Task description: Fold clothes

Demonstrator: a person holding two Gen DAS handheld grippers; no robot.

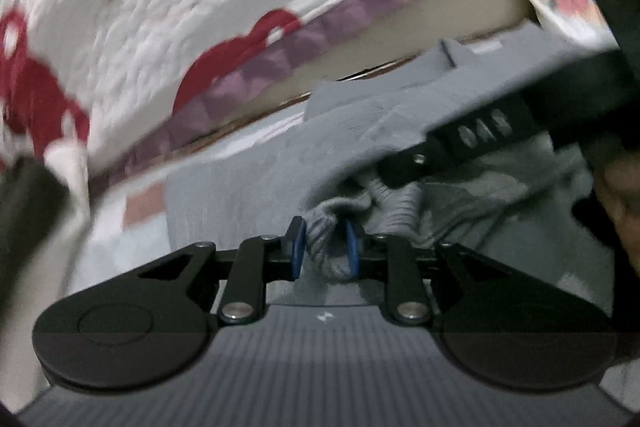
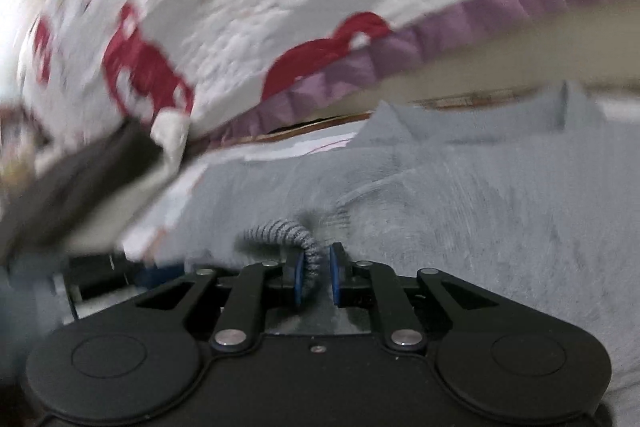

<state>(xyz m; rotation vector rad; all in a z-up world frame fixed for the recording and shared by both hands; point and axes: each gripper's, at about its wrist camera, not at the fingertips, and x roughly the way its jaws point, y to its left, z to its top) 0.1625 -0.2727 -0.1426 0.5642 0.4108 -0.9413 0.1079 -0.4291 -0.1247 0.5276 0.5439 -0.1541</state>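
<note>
A grey garment (image 1: 248, 187) lies spread on a pale sheet, and in the right wrist view it (image 2: 460, 195) fills the middle and right. My left gripper (image 1: 325, 247) is shut on a bunched ribbed edge (image 1: 320, 231) of the garment, which fills the gap between the blue pads. My right gripper (image 2: 316, 277) stands slightly open. A ribbed cuff (image 2: 280, 231) curls in between its jaws and rests against the left pad (image 2: 298, 281), with a gap to the other pad. In the left wrist view the right gripper's black body (image 1: 480, 131) reaches in from the upper right over the garment.
A white quilt (image 1: 200, 7) with red shapes and a purple border (image 1: 320, 27) rises behind the garment, seen also in the right wrist view (image 2: 260, 7). A blurred dark object (image 2: 88, 179) sits at the left. A hand (image 1: 624, 195) shows at the right edge.
</note>
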